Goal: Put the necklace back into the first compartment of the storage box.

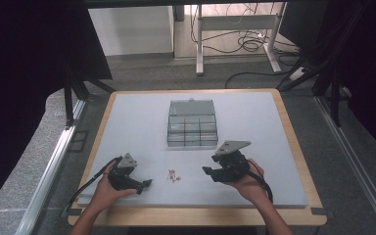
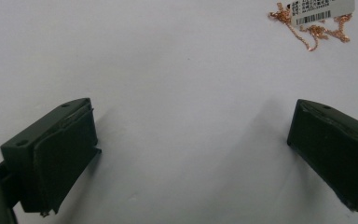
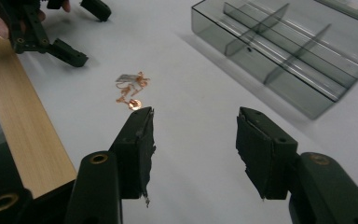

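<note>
1. High view: we see the copper-coloured chain point(image 1: 174, 176) with its small tag lying on the white table top point(image 1: 142, 122), between the two grippers and touched by neither.
2. Our left gripper point(image 2: 191, 140) rests near it, jaws spread wide, empty.
3. Our right gripper point(image 3: 195, 140) is also released, holding nothing.
4. The clear compartment box point(image 1: 192, 128) sits beyond the chain, well apart.

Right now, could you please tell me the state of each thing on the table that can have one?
Left gripper: open, holding nothing, low over the mat.
Right gripper: open, holding nothing.
Compartment box: lid open, compartments look empty.
Chain with tag: lying loose in a small heap on the mat, untouched.
</note>
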`<state>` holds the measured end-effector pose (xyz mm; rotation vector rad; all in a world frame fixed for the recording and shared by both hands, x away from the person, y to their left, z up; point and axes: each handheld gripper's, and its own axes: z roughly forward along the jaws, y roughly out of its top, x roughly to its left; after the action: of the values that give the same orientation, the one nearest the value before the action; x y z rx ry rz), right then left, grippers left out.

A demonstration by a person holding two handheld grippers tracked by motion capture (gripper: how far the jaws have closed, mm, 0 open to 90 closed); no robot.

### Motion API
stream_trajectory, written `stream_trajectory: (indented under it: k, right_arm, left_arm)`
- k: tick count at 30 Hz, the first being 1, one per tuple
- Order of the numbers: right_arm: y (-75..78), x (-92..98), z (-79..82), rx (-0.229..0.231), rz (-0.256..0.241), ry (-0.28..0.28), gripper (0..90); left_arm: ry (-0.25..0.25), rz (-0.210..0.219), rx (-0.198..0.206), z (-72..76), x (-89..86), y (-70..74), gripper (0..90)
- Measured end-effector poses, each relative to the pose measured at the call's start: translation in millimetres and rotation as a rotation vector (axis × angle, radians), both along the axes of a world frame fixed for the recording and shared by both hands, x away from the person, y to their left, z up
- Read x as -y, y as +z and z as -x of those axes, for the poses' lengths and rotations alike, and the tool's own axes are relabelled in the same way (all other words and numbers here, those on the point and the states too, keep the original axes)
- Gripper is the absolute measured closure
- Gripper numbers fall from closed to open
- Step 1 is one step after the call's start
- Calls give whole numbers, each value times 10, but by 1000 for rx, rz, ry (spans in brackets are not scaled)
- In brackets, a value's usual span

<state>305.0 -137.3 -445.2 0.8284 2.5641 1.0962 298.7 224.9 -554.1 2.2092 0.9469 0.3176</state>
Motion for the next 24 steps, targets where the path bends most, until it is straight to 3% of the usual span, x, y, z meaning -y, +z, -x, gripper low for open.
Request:
stream_trajectory:
  k: [7, 24]
  right_arm:
    - [-64, -246, -40, -21, 40, 58, 471]
    - [-278, -609, -74, -71, 113, 141, 527]
  left_arm:
    - [0, 0, 0, 0, -1, 0, 13]
    - [1, 1, 1, 0, 0, -1, 12]
